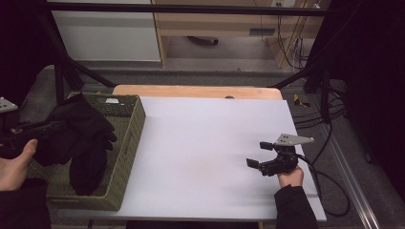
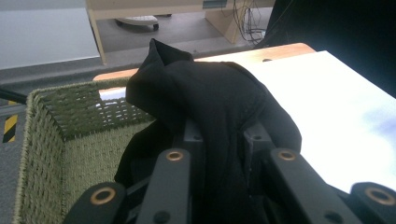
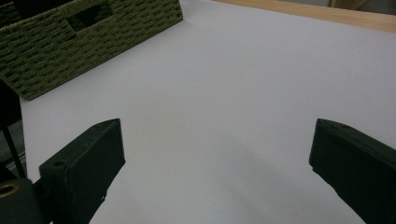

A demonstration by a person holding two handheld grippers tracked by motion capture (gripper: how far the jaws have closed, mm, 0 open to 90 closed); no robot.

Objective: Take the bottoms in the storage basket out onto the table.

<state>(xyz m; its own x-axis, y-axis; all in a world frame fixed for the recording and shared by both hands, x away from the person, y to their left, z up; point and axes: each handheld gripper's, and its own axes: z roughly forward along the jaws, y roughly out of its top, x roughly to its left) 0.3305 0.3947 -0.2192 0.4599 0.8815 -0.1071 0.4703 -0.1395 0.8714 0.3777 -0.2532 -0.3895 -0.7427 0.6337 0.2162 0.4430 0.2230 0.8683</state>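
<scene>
While my left gripper [image 2: 223, 140] held its jaws clamped on the black garment [image 1: 79, 136], bunched between them and draped over their tips above the woven basket [image 1: 125, 157], I judged the lift should go straight up until the hanging end cleared the basket's rim. Farther from the basket, my right gripper [image 1: 259, 153] hovered with jaws spread wide over the bare white tabletop [image 1: 205, 143].
</scene>
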